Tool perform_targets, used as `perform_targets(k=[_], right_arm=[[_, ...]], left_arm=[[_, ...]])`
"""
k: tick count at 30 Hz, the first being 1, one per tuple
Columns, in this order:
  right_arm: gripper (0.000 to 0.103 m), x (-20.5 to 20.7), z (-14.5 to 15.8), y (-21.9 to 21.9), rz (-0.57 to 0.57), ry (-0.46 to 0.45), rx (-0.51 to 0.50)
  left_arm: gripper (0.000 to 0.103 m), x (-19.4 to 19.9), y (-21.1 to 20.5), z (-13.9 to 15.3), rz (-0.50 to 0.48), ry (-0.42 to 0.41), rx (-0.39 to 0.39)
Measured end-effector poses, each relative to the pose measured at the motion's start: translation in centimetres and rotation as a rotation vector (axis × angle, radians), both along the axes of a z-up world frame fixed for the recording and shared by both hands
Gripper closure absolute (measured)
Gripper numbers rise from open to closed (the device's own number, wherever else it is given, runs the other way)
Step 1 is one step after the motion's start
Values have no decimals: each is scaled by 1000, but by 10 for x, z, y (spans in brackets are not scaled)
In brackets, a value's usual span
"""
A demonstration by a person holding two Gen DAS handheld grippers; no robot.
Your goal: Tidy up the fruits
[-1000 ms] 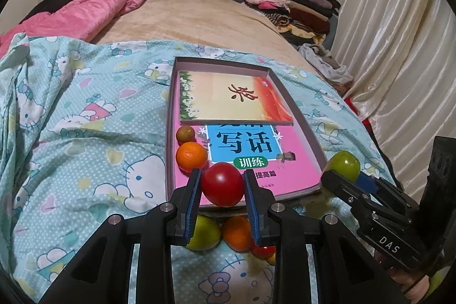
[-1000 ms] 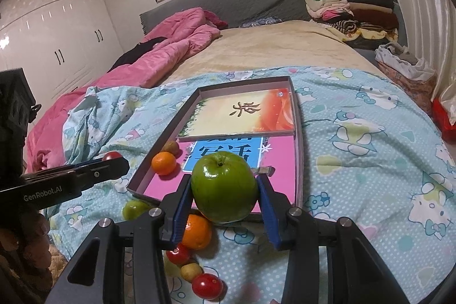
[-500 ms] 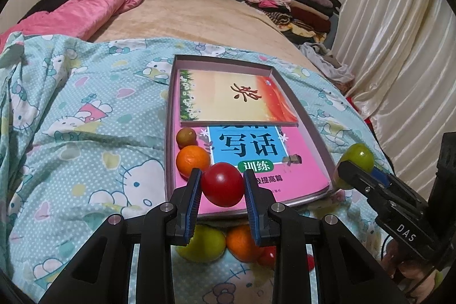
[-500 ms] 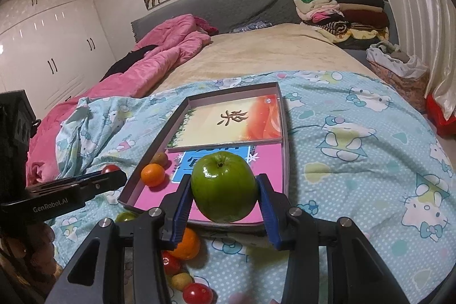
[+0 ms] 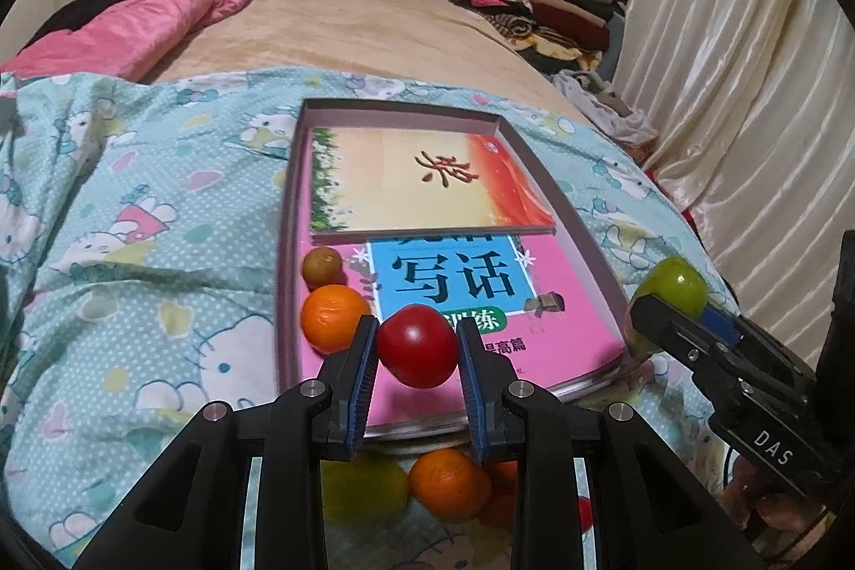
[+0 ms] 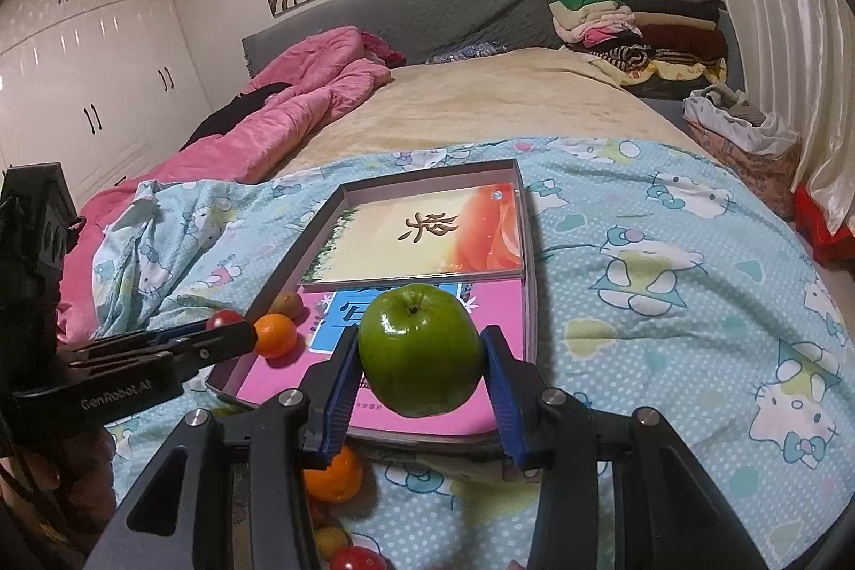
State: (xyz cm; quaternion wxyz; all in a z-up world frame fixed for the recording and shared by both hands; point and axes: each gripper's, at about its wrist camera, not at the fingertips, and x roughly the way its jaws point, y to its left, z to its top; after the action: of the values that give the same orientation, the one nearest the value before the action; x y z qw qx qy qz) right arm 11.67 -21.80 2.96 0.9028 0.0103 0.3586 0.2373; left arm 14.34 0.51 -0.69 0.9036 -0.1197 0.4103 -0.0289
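Moved forward over shallow box (image 5: 566,217): left tool (image 5: 418,348), clenched on red tomato (image 5: 418,345). Right tool (image 6: 419,356): unmoved, gripping green apple (image 6: 418,348).

The left gripper (image 5: 417,345) is matte black, with blue ribbed pads (image 5: 362,372) and round silver screws at the knuckles; "GenRobot.AI" shows white on its side at the right view's lower left. The right gripper (image 6: 419,356) matches it, with "DAS" printed at the left view's lower right.
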Motion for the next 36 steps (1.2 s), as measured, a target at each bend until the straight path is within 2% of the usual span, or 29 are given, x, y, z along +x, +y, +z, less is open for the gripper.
perform_targets(k=[12,26,36], right_arm=[[58,2,-4,2,-2,8,-16],[58,4,-7,9,2,-3,-66],[58,12,-21,11,3,58,-110]], left_arm=[[73,11,-5,-22,-13,46,2],[73,17,-13,-30,-52,51,21],[73,21,-13,-39,-58,77,26]])
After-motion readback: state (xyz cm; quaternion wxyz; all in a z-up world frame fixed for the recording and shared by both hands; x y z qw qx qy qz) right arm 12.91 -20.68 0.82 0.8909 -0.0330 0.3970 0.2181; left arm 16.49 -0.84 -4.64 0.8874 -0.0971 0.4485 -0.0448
